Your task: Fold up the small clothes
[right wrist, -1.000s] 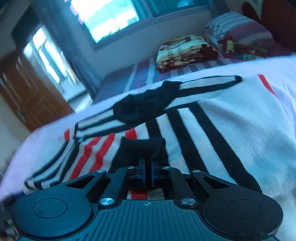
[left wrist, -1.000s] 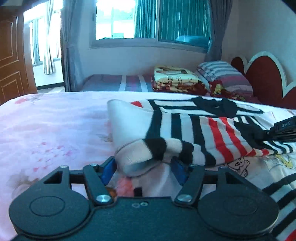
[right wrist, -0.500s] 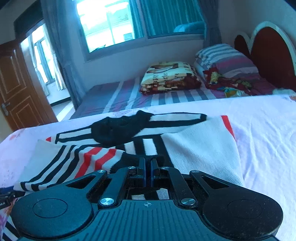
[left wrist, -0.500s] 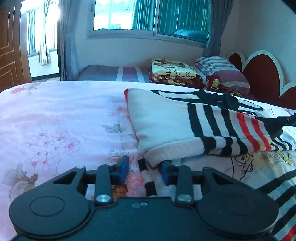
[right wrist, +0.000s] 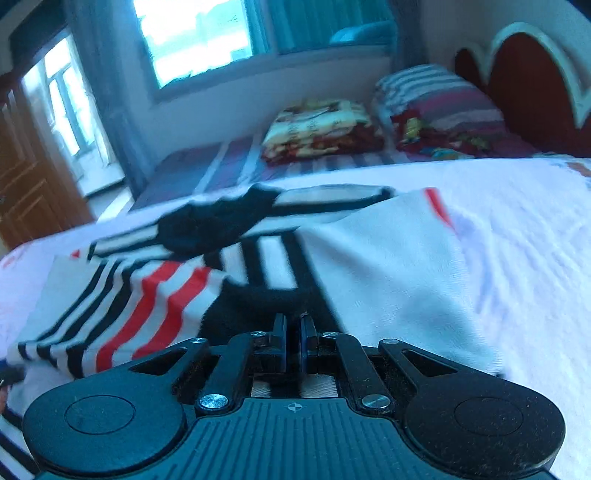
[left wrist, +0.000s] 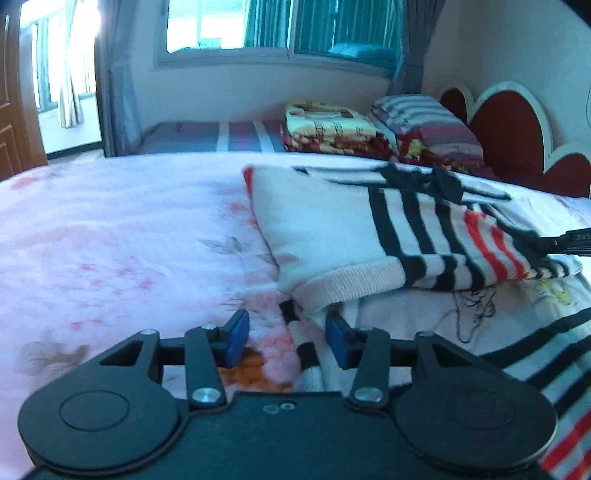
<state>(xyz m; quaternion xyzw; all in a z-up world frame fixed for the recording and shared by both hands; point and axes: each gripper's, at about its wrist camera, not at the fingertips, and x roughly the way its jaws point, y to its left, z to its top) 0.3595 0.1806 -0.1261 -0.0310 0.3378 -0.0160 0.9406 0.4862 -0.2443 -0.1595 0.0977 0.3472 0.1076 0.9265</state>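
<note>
A white sweater (left wrist: 332, 229) with black and red stripes lies folded over on the pink flowered bedspread (left wrist: 129, 240). Its ribbed hem (left wrist: 354, 280) rests just beyond my left gripper (left wrist: 287, 341). The left jaws are opening; a striped cuff (left wrist: 306, 350) lies between the blue pads (left wrist: 236, 339), which do not press on it. My right gripper (right wrist: 292, 339) is shut on a black fold of the sweater (right wrist: 258, 299), and its fingertip (left wrist: 569, 242) shows at the right edge of the left wrist view. A lower layer with a cartoon print (left wrist: 480, 306) lies underneath.
Beyond the bedspread stands a second bed with a striped sheet (left wrist: 207, 136). On it lie a folded patterned blanket (left wrist: 332, 125) and striped pillows (left wrist: 424, 118) against a red headboard (left wrist: 509, 125). A window (left wrist: 258, 26) is behind, a wooden door (right wrist: 22, 184) to the left.
The hem that sat between the left jaws a second ago now lies flat on the bed ahead of them; the left gripper has drawn back. The right gripper stays shut on the black fold.
</note>
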